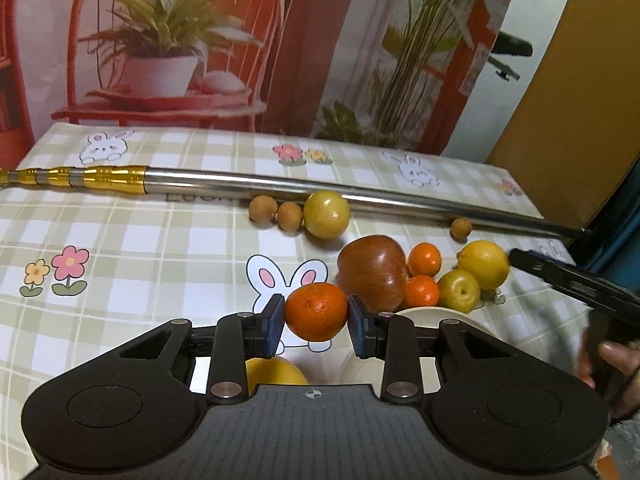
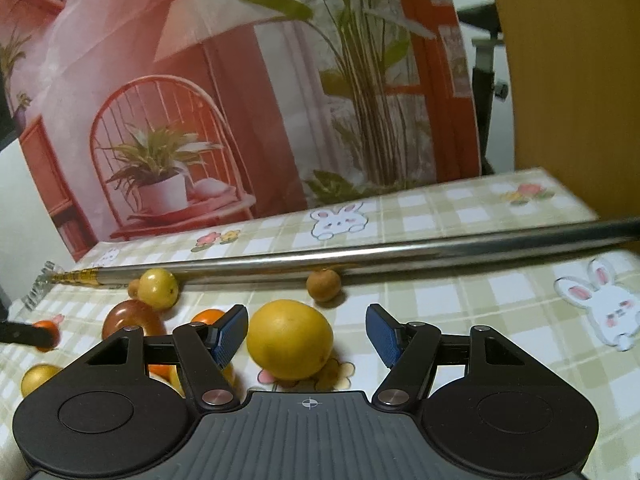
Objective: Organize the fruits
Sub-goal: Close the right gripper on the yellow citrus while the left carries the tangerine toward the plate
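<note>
A steel pole point(image 1: 360, 196) crosses the checked tablecloth point(image 1: 140, 248) at twelve o'clock. The right gripper point(image 2: 307, 334) gapes wide around a lemon point(image 2: 289, 338) lying on the cloth. The left gripper point(image 1: 316, 318) pinches a mandarin point(image 1: 316, 312), with a red apple point(image 1: 374, 270) at one o'clock.

checked tablecloth point(image 1: 160, 240), metal pole point(image 1: 280, 184), loose fruit point(image 1: 326, 214)

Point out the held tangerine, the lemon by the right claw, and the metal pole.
tangerine point(image 1: 316, 311): left wrist view, middle of peel
lemon point(image 2: 289, 338): right wrist view, front face
pole point(image 1: 280, 184): left wrist view, steel shaft
</note>
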Demonstrator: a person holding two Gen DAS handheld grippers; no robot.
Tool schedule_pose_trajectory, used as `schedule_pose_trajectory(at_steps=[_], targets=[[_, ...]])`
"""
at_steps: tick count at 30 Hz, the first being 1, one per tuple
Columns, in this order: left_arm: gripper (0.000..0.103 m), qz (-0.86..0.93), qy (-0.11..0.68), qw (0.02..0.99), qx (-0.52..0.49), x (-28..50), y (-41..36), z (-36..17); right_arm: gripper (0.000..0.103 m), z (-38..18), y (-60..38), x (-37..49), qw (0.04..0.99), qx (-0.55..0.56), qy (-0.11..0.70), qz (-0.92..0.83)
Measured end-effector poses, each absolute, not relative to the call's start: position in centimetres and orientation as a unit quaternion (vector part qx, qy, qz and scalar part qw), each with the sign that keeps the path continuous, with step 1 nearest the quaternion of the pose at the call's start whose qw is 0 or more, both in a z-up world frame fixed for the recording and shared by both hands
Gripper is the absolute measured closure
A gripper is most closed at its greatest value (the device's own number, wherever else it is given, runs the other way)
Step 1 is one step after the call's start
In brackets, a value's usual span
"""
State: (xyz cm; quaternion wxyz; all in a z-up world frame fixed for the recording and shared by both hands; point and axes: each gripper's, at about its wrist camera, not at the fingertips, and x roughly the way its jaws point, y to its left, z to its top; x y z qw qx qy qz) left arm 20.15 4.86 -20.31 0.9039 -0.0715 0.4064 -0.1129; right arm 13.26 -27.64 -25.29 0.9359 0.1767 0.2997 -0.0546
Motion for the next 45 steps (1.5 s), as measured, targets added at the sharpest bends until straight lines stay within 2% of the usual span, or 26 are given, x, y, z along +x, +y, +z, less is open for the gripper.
schedule_pose_trajectory(at_steps=[9, 12, 45], targets=[[0.067, -0.120, 0.389, 0.911, -0.068, 18.4, 4.0, -19.8, 0.040, -27.7, -27.9, 16.7, 0.918, 0.221, 0.326, -0.033], [0.067, -0.123, 0.389, 0.910, -0.068, 18.1, 3.9, -20.0, 0.051, -28.2, -27.8, 17.2, 0.910, 0.234, 0.342, -0.025], [0.067, -0.147, 0.382, 0.912, -0.018, 15.0, 1.9, -20.3, 0.053, -25.5, -27.0, 8.5, 0.912, 0.239, 0.328, -0.053]])
